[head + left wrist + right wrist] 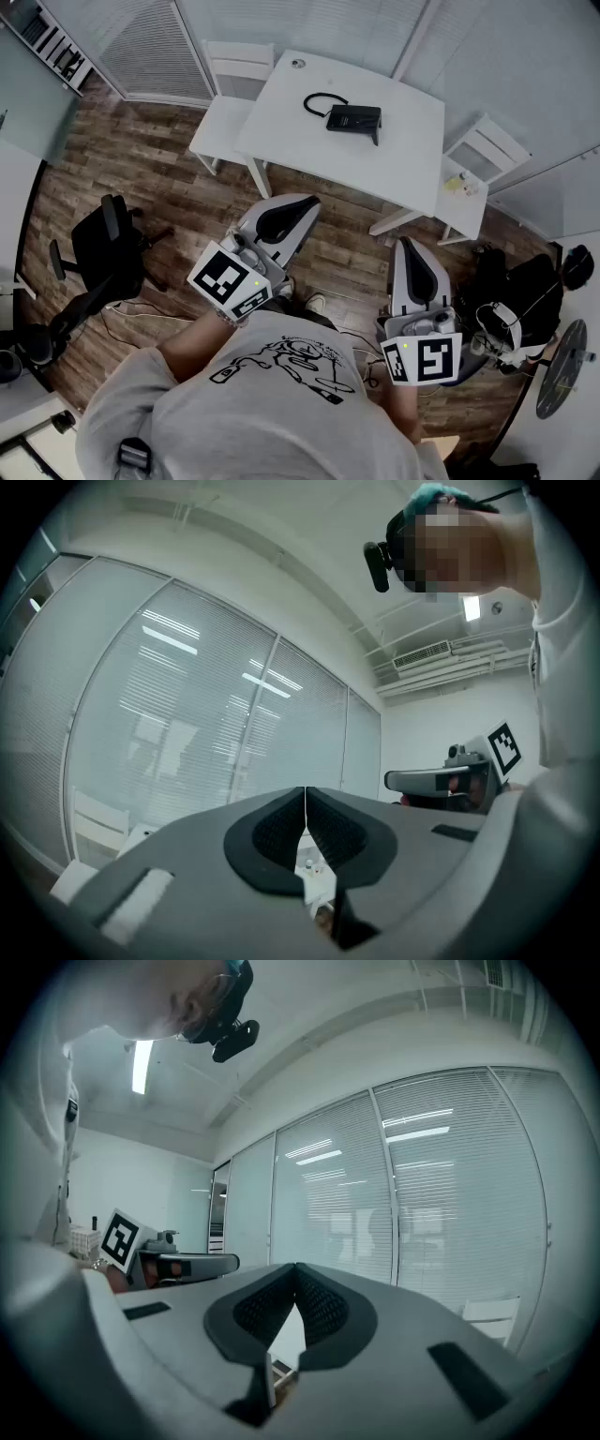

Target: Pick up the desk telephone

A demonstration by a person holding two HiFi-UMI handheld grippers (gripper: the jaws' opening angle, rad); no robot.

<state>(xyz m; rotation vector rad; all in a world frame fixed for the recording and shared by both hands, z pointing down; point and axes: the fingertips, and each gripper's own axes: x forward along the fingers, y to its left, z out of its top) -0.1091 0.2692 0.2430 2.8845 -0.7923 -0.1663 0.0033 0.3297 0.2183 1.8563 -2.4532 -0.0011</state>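
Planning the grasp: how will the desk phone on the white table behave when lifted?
The desk telephone looks stiff and boxy, so it probably won't flex or roll. Its looped cord is likely floppy and will trail. On the smooth table it may slide if nudged.

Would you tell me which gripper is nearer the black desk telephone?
Left. The left gripper is short of the white table, below-left of the black desk telephone; the right gripper is further back, below-right.

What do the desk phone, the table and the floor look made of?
Desk telephone: probably matte black plastic, dark moulded body. Table: smooth white top, laminate or painted board, unclear which. Floor: brown wood-look planks, grain and seams visible.
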